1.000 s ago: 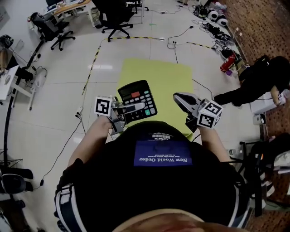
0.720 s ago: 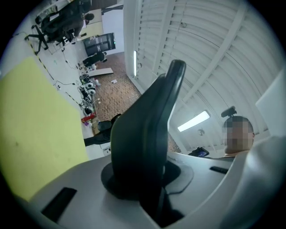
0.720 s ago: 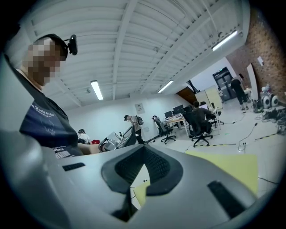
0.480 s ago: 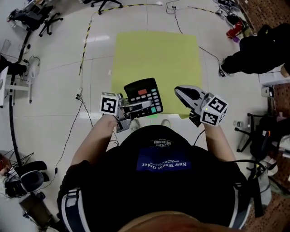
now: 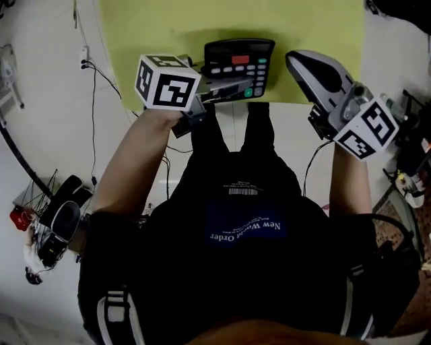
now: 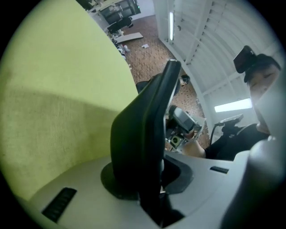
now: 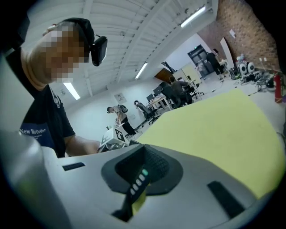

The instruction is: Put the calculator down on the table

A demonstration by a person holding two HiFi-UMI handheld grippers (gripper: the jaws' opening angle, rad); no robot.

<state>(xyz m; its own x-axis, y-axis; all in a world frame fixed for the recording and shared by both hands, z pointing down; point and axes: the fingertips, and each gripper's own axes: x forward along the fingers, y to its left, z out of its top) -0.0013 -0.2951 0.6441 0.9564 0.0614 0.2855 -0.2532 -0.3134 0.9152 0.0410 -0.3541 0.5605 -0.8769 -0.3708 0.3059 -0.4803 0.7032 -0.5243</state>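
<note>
Calculator (image 5: 239, 62): clamped at its lower edge in the left gripper (image 5: 236, 87), at the near edge of the yellow-green table (image 5: 155, 34). Hazard: released there, it could tip off that edge. Right gripper (image 5: 301, 62): jaws together, empty, over the same edge.

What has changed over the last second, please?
The person has stepped up to the yellow table, carrying the calculator forward until it is over the table's near edge; whether it rests there is unclear. The left gripper stays shut on the calculator, and the right gripper stays shut and empty beside it.
</note>
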